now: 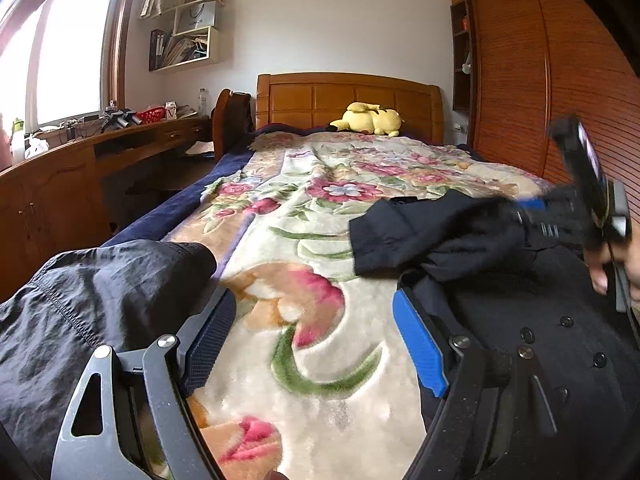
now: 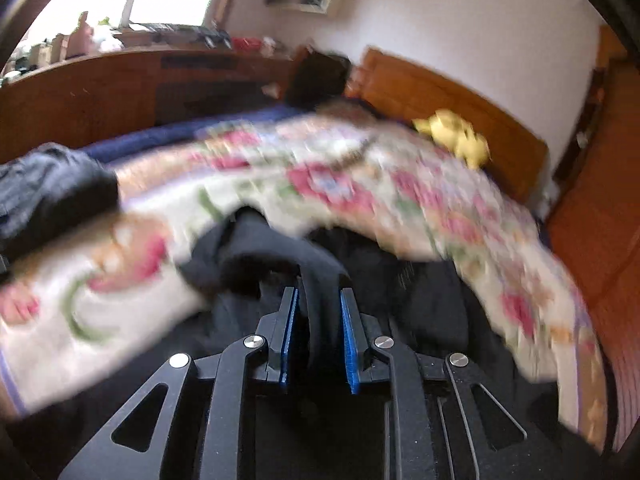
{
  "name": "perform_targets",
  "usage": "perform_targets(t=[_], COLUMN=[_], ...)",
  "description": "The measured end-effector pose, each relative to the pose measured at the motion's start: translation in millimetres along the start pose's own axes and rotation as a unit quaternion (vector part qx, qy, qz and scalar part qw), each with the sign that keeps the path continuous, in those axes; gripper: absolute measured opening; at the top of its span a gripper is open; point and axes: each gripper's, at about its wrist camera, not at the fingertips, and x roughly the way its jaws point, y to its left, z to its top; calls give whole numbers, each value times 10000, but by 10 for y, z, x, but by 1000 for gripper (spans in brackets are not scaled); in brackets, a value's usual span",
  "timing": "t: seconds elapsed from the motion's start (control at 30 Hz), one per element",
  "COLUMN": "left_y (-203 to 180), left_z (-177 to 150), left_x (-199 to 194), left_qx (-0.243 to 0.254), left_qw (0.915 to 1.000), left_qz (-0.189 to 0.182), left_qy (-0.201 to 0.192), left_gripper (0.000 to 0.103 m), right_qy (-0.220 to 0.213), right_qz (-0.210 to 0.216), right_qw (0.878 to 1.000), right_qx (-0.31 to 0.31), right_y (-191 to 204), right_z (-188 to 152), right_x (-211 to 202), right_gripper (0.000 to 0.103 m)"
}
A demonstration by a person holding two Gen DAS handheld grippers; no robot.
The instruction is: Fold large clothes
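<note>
A black buttoned coat [image 1: 504, 280] lies crumpled on the floral blanket [image 1: 304, 200] at the right, one sleeve [image 1: 396, 232] stretched out to the left. In the right wrist view my right gripper [image 2: 320, 294] is shut on a raised fold of this black coat [image 2: 320, 320], which fills the narrow gap between the blue pads [image 2: 349, 332]. In the left wrist view the right gripper [image 1: 516, 210] shows blurred over the coat, with a hand [image 1: 616, 268] behind it. My left gripper [image 1: 312, 304] stands open above bare blanket, nothing between its fingers. A second dark garment [image 1: 100, 296] lies to its left.
The bed runs to a wooden headboard [image 1: 348, 96] with a yellow plush toy [image 1: 370, 118] in front of it. A wooden wardrobe [image 1: 560, 80] stands close along the right side. A desk [image 1: 80, 168] and a chair [image 1: 230, 116] stand to the left, under the window.
</note>
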Motion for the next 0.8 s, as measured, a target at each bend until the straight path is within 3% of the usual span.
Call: perform_targets(t=[0.13,0.23,0.37,0.43,0.53,0.8], left_y=[-47,-71,-92,-97,-116,-126], left_z=[5,0,-4,-1,3,-9], left_x=[9,4,-4,-16,-19,-5], left_qx=[3,-3,13,15,13,81], left_qw=[10000,10000,10000,9999,9999,9998], left_qz=[1,4,77,92,93,173], left_qy=[-21,-33,-43,-77,-88,-53], left_gripper=[81,81,81,81,81,81], right_qy=[535,582,205,-95,-296,-89], right_qz=[35,102,148,195,364,803], right_qw=[9985,9982,9995,9995,9987,9966], right_qx=[142,135,192,220,197,-169], right_y=[-177,-144,-129,-105,20,410], right_z=[-371,-402,-263,-235,-221,30], right_x=[215,149,-54,-231,-288,189], right_gripper=[21,23,62,74,76,76])
